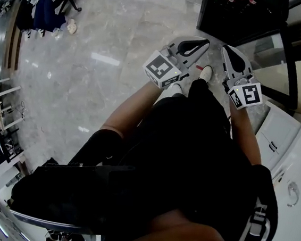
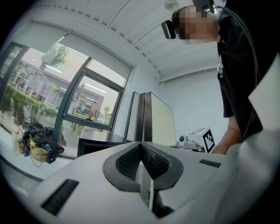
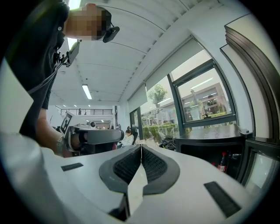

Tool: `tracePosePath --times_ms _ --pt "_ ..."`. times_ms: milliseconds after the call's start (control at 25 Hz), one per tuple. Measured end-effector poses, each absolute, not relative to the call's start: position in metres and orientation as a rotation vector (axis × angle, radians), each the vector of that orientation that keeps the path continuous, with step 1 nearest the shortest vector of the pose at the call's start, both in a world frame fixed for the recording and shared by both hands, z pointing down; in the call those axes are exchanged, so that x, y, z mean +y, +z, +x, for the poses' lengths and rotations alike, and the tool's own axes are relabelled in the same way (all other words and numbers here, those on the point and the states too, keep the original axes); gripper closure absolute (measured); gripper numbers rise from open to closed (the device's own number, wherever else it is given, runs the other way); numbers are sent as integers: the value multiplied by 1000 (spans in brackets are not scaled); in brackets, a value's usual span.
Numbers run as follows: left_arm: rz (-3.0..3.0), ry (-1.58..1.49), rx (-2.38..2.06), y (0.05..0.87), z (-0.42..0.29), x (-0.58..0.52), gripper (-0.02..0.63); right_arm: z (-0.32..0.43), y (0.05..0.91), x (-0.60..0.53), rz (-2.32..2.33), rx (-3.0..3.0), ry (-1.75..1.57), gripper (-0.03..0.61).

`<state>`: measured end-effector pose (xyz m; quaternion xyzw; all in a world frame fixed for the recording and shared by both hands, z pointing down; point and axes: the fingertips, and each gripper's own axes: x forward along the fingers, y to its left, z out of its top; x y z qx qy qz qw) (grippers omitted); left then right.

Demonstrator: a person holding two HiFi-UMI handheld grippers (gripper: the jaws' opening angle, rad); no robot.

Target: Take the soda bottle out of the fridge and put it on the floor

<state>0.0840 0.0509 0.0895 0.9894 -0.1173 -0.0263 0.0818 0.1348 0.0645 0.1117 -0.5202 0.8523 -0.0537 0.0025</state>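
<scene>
Head view looks down on the pale stone floor [image 1: 90,84], with the black fridge [image 1: 242,14] at the top right, its door open, and the person's dark-clothed legs [image 1: 190,148] below. The left gripper [image 1: 206,42] and right gripper [image 1: 226,47] are held side by side, pointing toward the fridge but short of it, each with its jaws pressed together on nothing. The red-capped soda bottle [image 3: 222,162] stands upright inside the fridge.

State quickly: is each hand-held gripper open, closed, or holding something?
Left hand-held gripper: closed, empty.
Right hand-held gripper: closed, empty.
</scene>
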Motion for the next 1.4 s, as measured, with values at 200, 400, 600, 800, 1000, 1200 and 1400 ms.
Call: tracePosePath --times_ms 200,400,600,800,1000,1200,1400 --pt "2963 -71 -430 104 135 1 612 186 132 11 -1630 2673 -189 566" --pt "2965 -67 -485 120 174 -37 612 221 159 -33 -1621 2680 -224 566" --pt "2953 -49 -540 140 197 -74 612 246 183 -80 -1663 2670 -233 566" --pt "2942 -20 -548 177 213 -111 612 274 230 -135 -1807 2608 -269 558" --pt "2913 44 -566 243 220 -142 612 303 308 -176 -1951 2537 -338 476" --pt "2884 73 -572 291 227 -166 612 326 362 -212 -2030 2490 -380 388" --pt "2861 23 -580 321 232 -180 612 341 397 -238 -2116 2445 -373 300"
